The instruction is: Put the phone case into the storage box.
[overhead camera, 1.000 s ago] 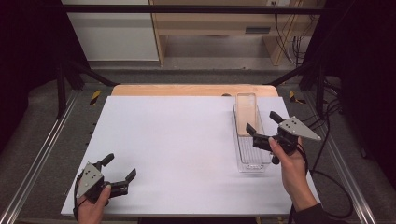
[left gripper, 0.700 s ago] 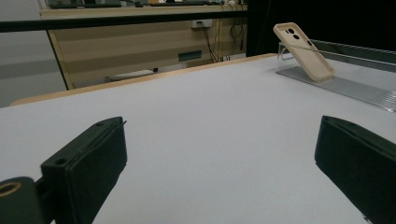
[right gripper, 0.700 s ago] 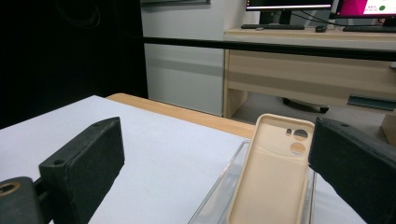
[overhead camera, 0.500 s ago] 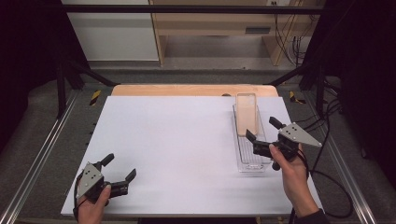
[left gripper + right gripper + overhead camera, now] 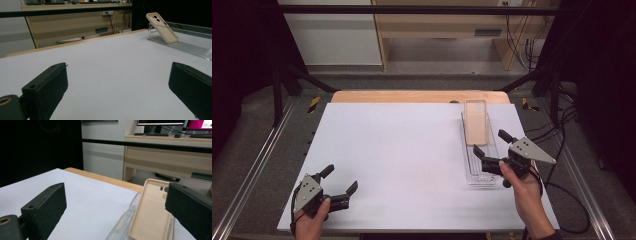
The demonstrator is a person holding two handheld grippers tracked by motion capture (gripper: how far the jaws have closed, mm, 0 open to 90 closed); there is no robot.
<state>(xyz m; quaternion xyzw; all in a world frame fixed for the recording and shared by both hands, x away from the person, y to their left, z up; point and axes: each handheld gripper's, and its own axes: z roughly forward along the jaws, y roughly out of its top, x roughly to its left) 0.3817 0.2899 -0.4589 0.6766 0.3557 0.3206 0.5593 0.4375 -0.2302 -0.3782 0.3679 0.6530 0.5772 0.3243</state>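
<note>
While the table (image 5: 402,150) spreads white and mostly bare, a clear tray (image 5: 482,172) lies along its right side, and a beige phone case (image 5: 476,121) leans in the tray's far end, its upper edge propped on the far wall and its hollow side facing the person. The right gripper (image 5: 492,145) hovers over the tray's near end with its jaws spread wide and nothing between them; its own view shows the case (image 5: 150,215) just ahead, between the jaws. At the near left corner, well apart from the tray, the left gripper (image 5: 339,182) rests low with jaws likewise wide and empty. I judge the case light, thin and flexible, probably soft rubbery plastic, so it should bend under a hard squeeze. A gentle pinch across one long side rim looks the best hold.
</note>
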